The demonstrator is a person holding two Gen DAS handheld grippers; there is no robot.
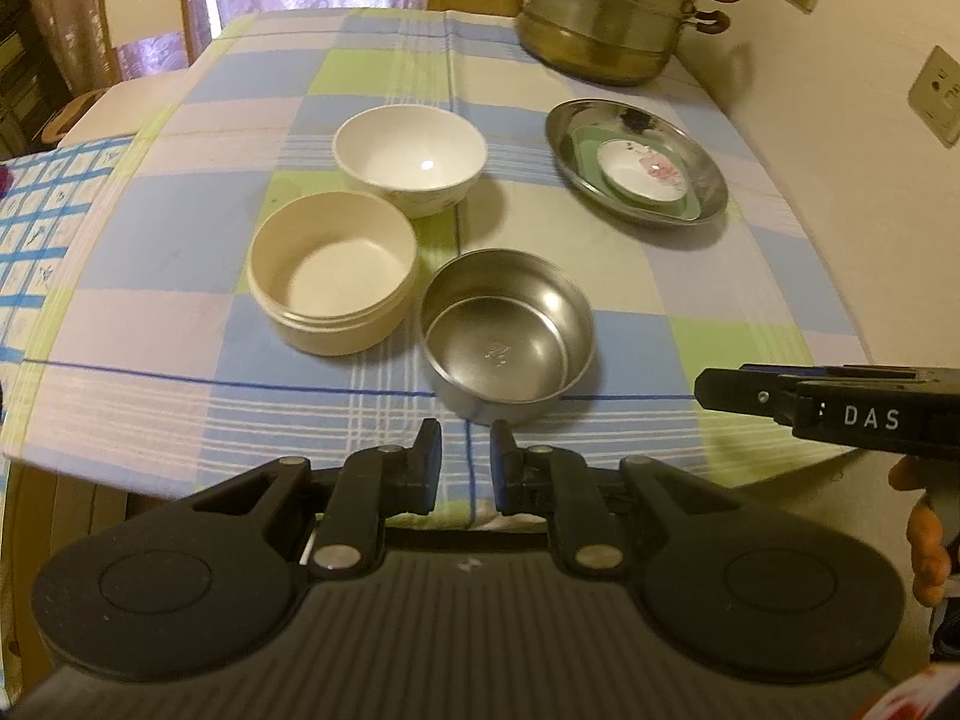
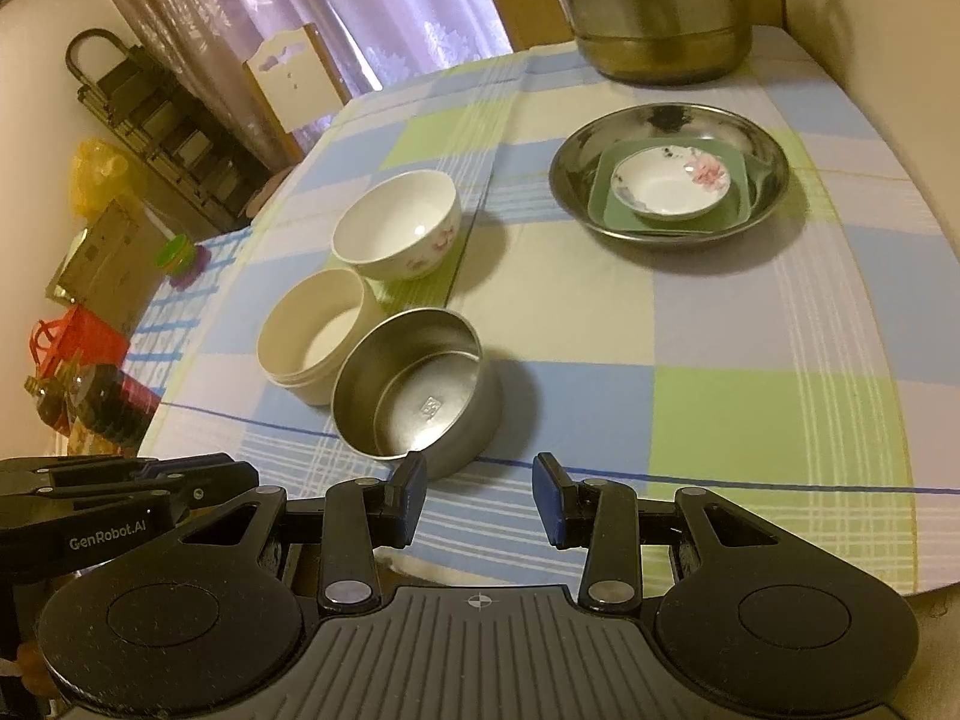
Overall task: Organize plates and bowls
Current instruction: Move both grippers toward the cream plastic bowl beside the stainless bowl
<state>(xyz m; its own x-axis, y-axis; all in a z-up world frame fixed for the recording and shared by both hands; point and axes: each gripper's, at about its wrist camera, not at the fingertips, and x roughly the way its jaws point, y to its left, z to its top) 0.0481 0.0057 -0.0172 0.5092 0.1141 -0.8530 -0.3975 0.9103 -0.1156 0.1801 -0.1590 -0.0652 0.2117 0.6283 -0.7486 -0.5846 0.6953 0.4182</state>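
Note:
On the checked tablecloth stand a steel bowl (image 1: 507, 333) (image 2: 417, 381), a cream round tub (image 1: 333, 279) (image 2: 312, 339) to its left and a white flowered bowl (image 1: 411, 159) (image 2: 396, 231) behind them. Far right, a steel plate (image 1: 636, 171) (image 2: 669, 177) holds a green square plate (image 2: 606, 204) with a small flowered saucer (image 1: 645, 171) (image 2: 669, 183) on it. My left gripper (image 1: 466, 468) is empty, jaws a little apart, just in front of the steel bowl. My right gripper (image 2: 480, 498) is open and empty, at the steel bowl's near right side.
A tall steel steamer pot (image 1: 618, 6) (image 2: 660, 6) stands at the table's back right, next to the wall. A chair back (image 2: 294, 78) and shelves with clutter (image 2: 150, 114) are to the left, beyond the table edge. The right gripper's body shows in the left wrist view (image 1: 840, 408).

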